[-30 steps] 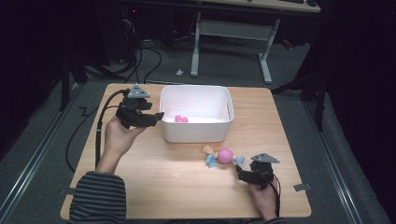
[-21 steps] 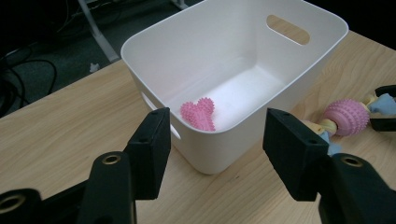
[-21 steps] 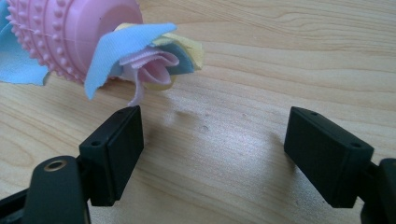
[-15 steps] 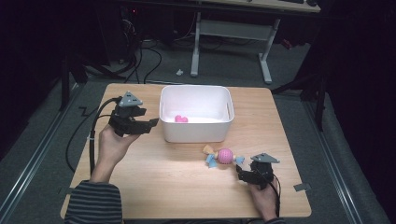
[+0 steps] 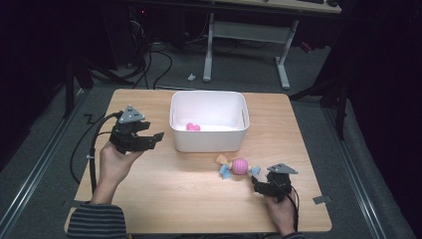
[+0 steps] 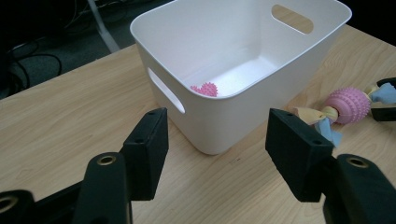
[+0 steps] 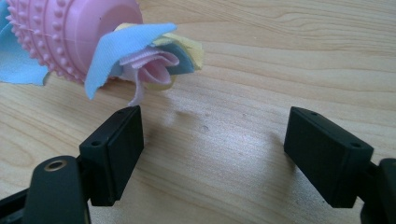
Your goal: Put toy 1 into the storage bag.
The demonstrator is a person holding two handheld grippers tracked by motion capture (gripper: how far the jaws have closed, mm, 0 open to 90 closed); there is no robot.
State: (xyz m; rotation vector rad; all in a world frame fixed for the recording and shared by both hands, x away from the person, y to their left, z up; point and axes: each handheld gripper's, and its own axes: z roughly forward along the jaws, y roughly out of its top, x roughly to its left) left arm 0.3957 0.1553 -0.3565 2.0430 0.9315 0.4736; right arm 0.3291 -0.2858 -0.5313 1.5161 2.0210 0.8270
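Note:
A white plastic bin (image 5: 209,142) stands at the middle of the wooden table (image 5: 164,199), and a small pink spiky toy (image 5: 192,127) lies on its floor. The same pink toy (image 6: 205,88) appears inside the bin (image 6: 233,42) in the left gripper view. In front of the bin lies a pink knobbly ball with cloth strips (image 5: 238,166). My left gripper (image 5: 149,137) is open and empty, held left of the bin. My right gripper (image 5: 260,185) rests open on the table, its tips just short of the ball's cloth end (image 7: 149,60).
A grey table leg frame (image 5: 249,40) and cables (image 5: 159,55) lie on the floor beyond the table. A small grey tab (image 5: 322,199) sits near the table's right front edge. The bin has a handle slot (image 6: 166,90) facing my left gripper.
My left gripper has pulled back from the bin's left wall toward the left and nearer the person. The right gripper and the ball toy have stayed put.

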